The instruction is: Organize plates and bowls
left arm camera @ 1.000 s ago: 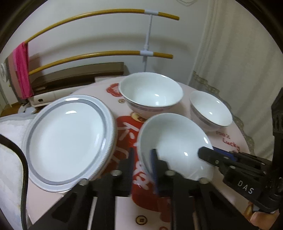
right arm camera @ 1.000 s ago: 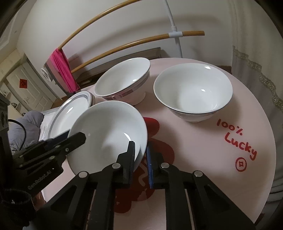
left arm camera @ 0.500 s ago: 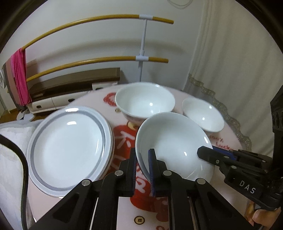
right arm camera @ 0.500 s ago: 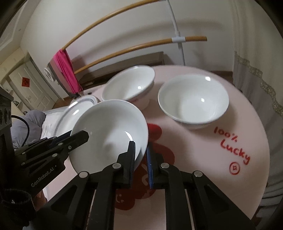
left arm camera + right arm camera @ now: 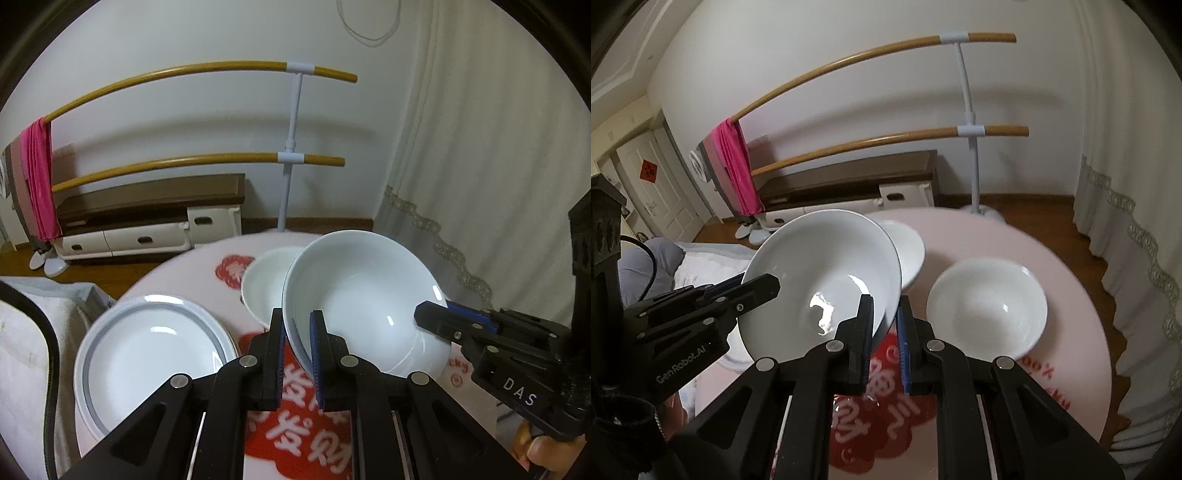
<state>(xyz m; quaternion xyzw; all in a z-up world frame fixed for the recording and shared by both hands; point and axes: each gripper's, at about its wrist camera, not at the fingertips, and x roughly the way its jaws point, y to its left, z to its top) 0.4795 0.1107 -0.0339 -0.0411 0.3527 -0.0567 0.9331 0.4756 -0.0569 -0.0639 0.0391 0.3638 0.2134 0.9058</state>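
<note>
held bowl [image 5: 364, 295]: airborne, tilted, over the table [image 5: 1071, 280], in front of the far bowl [image 5: 264, 286]
left gripper [image 5: 297, 350]: clamped on its left rim
right gripper [image 5: 884, 332]: clamped on its right rim
risk: uneven pull from the two grips could slip the glazed rim or knock the bowl behind it
count: 3 bowls incl. near-right bowl [image 5: 986, 308]; plate stack [image 5: 147, 350], number unclear

A tilted bowl [image 5: 362, 295] is sitting raised over the worktop [image 5: 1067, 280], between both claws, in front of a second bowl [image 5: 264, 284]; a plate [image 5: 147, 347] is lying left, a third bowl [image 5: 986, 306] right.
</note>
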